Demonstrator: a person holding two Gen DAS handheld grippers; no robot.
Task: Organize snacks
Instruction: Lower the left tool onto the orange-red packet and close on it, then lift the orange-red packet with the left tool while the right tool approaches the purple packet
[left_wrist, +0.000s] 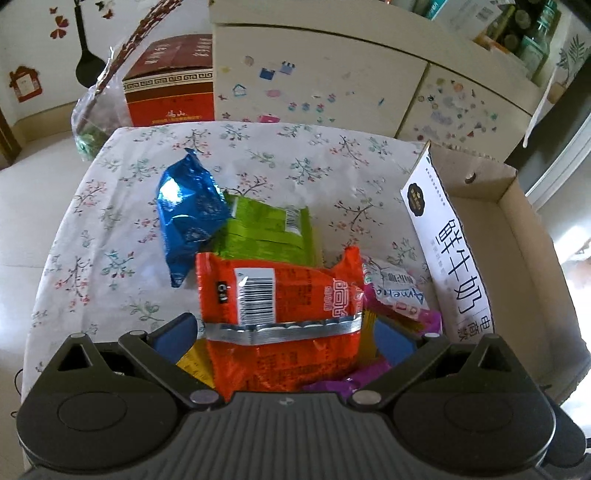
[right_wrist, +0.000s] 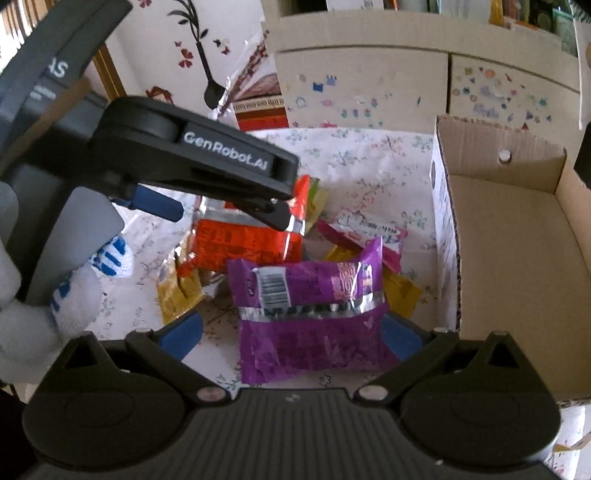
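An orange snack packet (left_wrist: 277, 295) lies on the floral tablecloth (left_wrist: 110, 221), on top of the snack pile. My left gripper (left_wrist: 284, 336) is open and straddles it, one blue pad close to each side. In the right wrist view the left gripper (right_wrist: 229, 216) hangs over the orange packet (right_wrist: 247, 243). A purple packet (right_wrist: 310, 310) lies between the wide-open fingers of my right gripper (right_wrist: 291, 332), apart from the left pad. Blue (left_wrist: 188, 218), green (left_wrist: 266, 232) and white-and-pink (left_wrist: 399, 295) packets lie around. Yellow packets (right_wrist: 177, 291) are partly buried.
An open cardboard box (right_wrist: 517, 240) with a printed side wall (left_wrist: 454, 258) stands at the table's right edge; nothing shows inside it. Behind are a stickered cabinet (left_wrist: 332, 81), a red carton (left_wrist: 170, 85) and a plastic bag (left_wrist: 92, 122). A gloved hand (right_wrist: 74, 295) holds the left gripper.
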